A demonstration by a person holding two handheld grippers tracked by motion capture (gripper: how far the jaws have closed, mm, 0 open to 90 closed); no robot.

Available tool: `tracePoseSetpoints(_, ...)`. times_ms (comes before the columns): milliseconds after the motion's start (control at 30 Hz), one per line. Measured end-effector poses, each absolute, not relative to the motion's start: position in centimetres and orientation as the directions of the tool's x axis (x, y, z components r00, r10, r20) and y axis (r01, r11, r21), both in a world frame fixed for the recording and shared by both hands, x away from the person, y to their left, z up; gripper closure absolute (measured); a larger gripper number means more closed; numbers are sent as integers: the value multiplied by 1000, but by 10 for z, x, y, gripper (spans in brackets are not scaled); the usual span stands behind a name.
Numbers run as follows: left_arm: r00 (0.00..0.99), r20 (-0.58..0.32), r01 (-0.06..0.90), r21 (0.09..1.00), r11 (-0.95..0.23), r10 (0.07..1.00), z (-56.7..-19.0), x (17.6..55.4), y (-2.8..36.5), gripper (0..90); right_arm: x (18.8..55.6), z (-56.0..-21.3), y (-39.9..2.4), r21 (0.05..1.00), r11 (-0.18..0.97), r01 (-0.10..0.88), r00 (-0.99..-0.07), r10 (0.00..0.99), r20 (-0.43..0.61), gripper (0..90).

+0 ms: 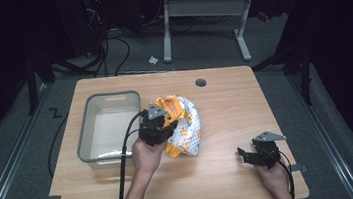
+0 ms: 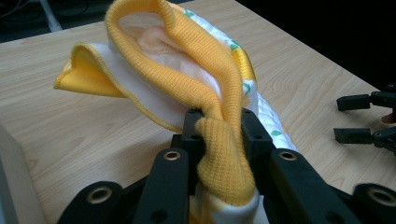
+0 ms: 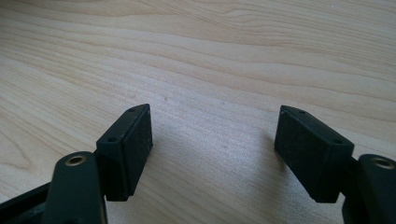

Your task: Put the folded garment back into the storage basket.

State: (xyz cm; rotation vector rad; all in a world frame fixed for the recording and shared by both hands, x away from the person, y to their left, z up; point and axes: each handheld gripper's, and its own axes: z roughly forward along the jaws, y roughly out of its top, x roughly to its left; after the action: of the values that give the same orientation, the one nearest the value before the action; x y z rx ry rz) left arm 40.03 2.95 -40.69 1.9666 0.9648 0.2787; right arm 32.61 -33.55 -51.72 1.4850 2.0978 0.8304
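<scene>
Closest to me, my right gripper point(image 1: 247, 156) sits low over the bare pale wood-grain table point(image 1: 226, 109) near its front right corner, jaws spread wide with nothing between them, just the flat black pads point(image 3: 135, 140) and the grain.

My left gripper point(image 2: 218, 122) is clamped tight on the yellow ribbed knit cuff of a bunched-up little garment point(image 2: 187, 74). It's soft stuff: orange-yellow trim, quilted white fabric with small green and orange prints, fleecy inside. The bundle point(image 1: 182, 124) sits crumpled at mid-table, just right of a translucent grey plastic bin point(image 1: 110, 129) with rounded corners.

Further back there's a small round hole point(image 1: 201, 82) in the tabletop.
</scene>
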Motion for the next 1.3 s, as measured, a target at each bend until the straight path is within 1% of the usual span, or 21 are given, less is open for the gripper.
tracePoseSetpoints(633, 661, -188, 512, 820, -254, 727, -391, 400, 53, 757, 326, -517, -336, 689, 245, 682, -330, 944, -10, 279)
tracePoseSetpoints(833, 656, -211, 516, 827, -226, 725, -388, 403, 60, 757, 326, -517, -336, 690, 245, 681, -330, 944, -10, 279)
tracePoseSetpoints(1033, 651, -200, 513, 827, -230, 732, -385, 403, 66, 757, 326, -517, -336, 690, 245, 681, -329, 944, -10, 279)
tracePoseSetpoints(1300, 635, -203, 510, 834, -208, 745, -377, 402, 81, 756, 326, -517, -336, 690, 245, 682, -329, 944, -10, 279)
